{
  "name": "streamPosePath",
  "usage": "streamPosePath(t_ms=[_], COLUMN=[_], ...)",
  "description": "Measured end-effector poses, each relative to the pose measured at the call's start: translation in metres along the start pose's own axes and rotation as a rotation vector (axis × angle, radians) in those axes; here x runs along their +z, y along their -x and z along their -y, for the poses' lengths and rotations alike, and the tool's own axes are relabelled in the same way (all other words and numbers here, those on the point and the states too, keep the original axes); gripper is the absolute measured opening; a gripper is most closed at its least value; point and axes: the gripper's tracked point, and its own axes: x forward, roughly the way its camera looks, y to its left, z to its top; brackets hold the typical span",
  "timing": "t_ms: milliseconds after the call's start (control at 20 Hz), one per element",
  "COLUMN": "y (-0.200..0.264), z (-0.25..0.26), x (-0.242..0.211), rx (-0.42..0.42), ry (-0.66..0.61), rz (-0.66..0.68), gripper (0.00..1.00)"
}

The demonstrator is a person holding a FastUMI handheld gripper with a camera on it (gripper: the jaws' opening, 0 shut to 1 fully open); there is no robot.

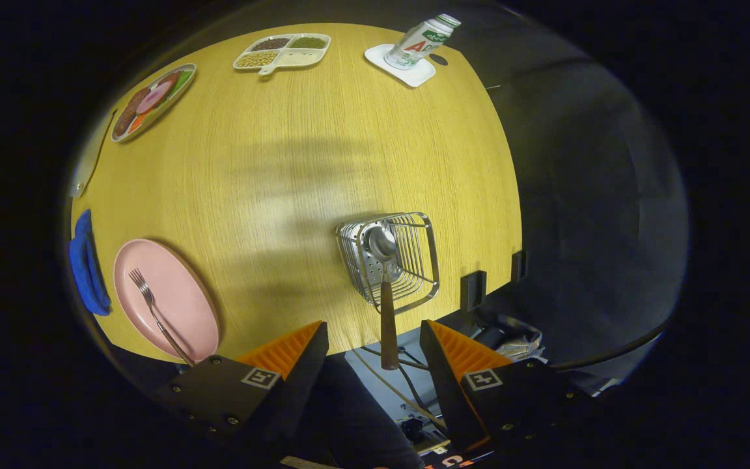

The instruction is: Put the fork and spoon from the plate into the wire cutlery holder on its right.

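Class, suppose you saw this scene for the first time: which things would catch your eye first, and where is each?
Likely the silver wire cutlery holder just ahead of the open gripper, with a wooden-handled metal spoon standing in it, handle reaching back between the fingers. Next, the oval pink plate to the holder's left on the yellow wooden table, carrying a steel fork.

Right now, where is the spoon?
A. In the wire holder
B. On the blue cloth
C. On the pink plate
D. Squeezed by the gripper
A: the spoon stands bowl-down in the wire holder, its handle sticking out between the open gripper fingers, which don't touch it.
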Motion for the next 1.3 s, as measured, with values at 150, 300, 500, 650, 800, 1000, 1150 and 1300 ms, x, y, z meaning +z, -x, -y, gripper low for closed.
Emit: streamPosePath(t_ms=[150, 300, 500, 650, 800, 1000, 1150, 1300], y=[0.009, 0.016, 0.026, 0.032, 0.032, 0.029, 0.024, 0.020], z=[-0.010, -0.021, -0.042, -0.066, -0.098, -0.150, -0.191, -0.229], x=[0.002, 0.004, 0.006, 0.009, 0.008, 0.003, -0.007, -0.017], rx=[-0.008, -0.015, -0.020, -0.011, 0.011, 0.078, 0.174, 0.288], ry=[0.020, 0.050, 0.109, 0.161, 0.220, 0.281, 0.278, 0.212], rz=[0.017, 0.038, 0.064, 0.087, 0.107, 0.128, 0.142, 0.164], gripper=[0.87, 0.87, 0.87, 0.87, 0.87, 0.87, 0.87, 0.87])
